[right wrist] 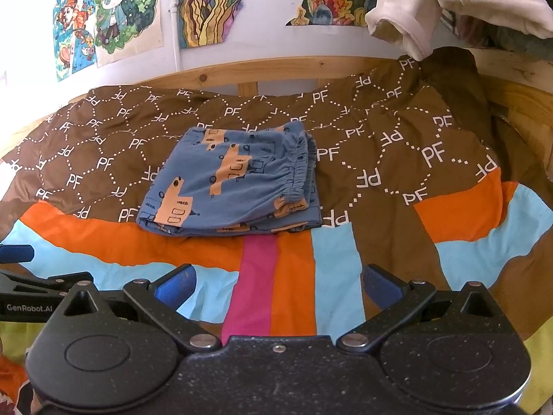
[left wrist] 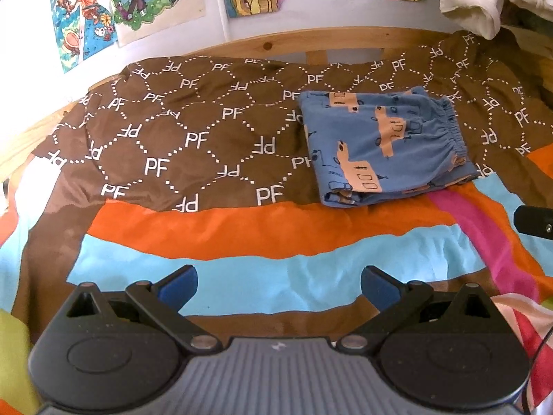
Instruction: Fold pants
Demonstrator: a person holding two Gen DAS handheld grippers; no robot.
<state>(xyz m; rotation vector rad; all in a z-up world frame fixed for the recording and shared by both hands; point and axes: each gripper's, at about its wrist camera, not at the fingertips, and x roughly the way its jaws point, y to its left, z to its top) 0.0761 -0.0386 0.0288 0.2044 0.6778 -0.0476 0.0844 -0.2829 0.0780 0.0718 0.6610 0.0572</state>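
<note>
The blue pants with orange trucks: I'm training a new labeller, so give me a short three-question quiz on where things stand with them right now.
1. True or false: the blue cotton pants with orange truck print lie spread out flat at full length.
2. Multiple choice: the left gripper and right gripper are A) both open and empty, B) both shut on cloth, C) one open, one shut.
3. Fill in: the pants rest mostly on the brown part of the quilt printed with the white letters ____.

Key: 1 false, they lie as a folded stack with the elastic waistband showing; 2 A; 3 PF.
</note>
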